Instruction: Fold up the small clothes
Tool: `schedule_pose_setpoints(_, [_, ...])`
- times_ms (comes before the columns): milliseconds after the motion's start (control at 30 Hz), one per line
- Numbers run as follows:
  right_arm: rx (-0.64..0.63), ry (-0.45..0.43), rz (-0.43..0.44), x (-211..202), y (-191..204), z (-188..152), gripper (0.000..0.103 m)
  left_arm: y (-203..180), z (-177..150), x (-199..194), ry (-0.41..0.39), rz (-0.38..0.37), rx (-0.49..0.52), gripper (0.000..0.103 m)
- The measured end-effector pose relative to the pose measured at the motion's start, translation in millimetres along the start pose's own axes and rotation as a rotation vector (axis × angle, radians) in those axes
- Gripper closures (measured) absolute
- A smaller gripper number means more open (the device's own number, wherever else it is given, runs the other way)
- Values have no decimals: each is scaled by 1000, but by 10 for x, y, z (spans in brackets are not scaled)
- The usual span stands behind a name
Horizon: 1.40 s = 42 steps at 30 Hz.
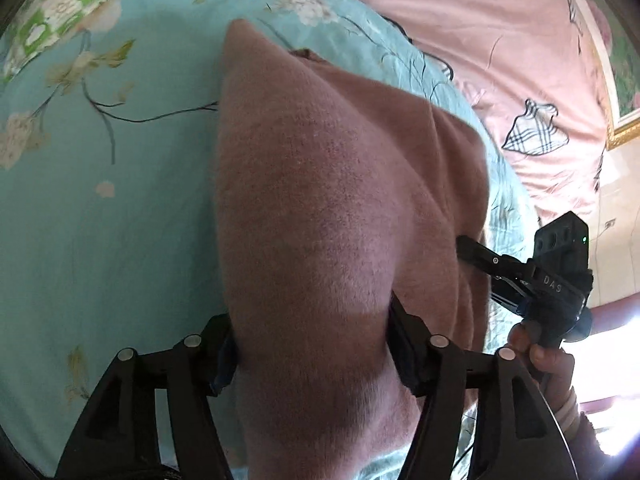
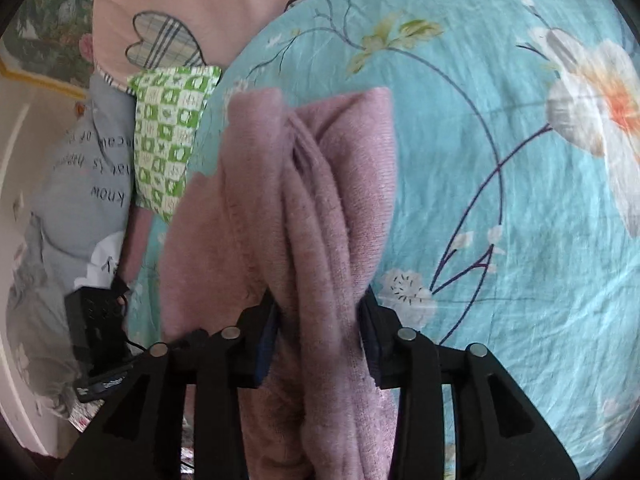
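Fuzzy mauve-pink knit garment (image 1: 320, 208) hangs bunched over the turquoise floral bedsheet (image 1: 100, 220). Left gripper (image 1: 312, 352) and right gripper (image 2: 320, 332), both partly open, each clamp a thick fold.

This is a bedroom in a home. A bed (image 2: 500, 240) fills both views, spread with a turquoise floral sheet (image 1: 100, 220). A pink quilt (image 1: 460, 20) with plaid motifs lies along one edge, beside a green-and-white checked pillow (image 2: 168, 140) and a grey pillow (image 2: 88, 184) printed with words. A gold-framed floral picture (image 1: 624, 80) hangs beyond.
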State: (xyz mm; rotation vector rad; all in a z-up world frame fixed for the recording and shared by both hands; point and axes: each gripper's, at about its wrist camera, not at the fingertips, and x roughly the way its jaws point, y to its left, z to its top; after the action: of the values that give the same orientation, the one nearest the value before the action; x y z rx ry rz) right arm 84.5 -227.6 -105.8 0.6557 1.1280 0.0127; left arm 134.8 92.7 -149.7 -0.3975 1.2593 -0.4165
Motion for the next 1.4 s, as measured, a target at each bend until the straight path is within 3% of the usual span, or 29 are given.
schedule_pose_setpoints(200, [-52,-78,-62,-436,17,-72,63,-53,-60,-421,-45,79,86,37])
schedule_pose_setpoints(333, [-100,-115,-16,-612,232,-193,63,-296,34,-619,-87,87,141,37])
schedule_pose_setpoints(467, [-162,-74,24,-664,347,-425,63,-595,162,-627,-84,67,218,37])
schedule_pose_setpoints(633, [-177,-13,-2,-522,300,-655,63,-903,247,-432,-46,60,269,37])
schedule_pose_setpoints(733, [-152,-3,-4,-491,222,-723,63,-962,265,-304,-35,99,285,37])
schedule_pose_setpoints(1067, [-103,-17,21,-349,134,-513,63,-272,80,-346,-5,137,109,33])
schedule_pose_setpoints(1200, [-52,-9,44,-195,70,-449,63,21,58,-227,12,80,-3,29])
schedule_pose_setpoints(1233, [-45,-5,64,-159,66,-452,68,56,56,-201,13,67,-21,28])
schedule_pose_setpoints(1300, [-52,6,84,-121,89,-458,93,73,69,-174,19,58,-42,29])
schedule_pose_setpoints(1400, [-57,-34,102,-337,159,-375,94,-35,108,-217,6,55,-15,28])
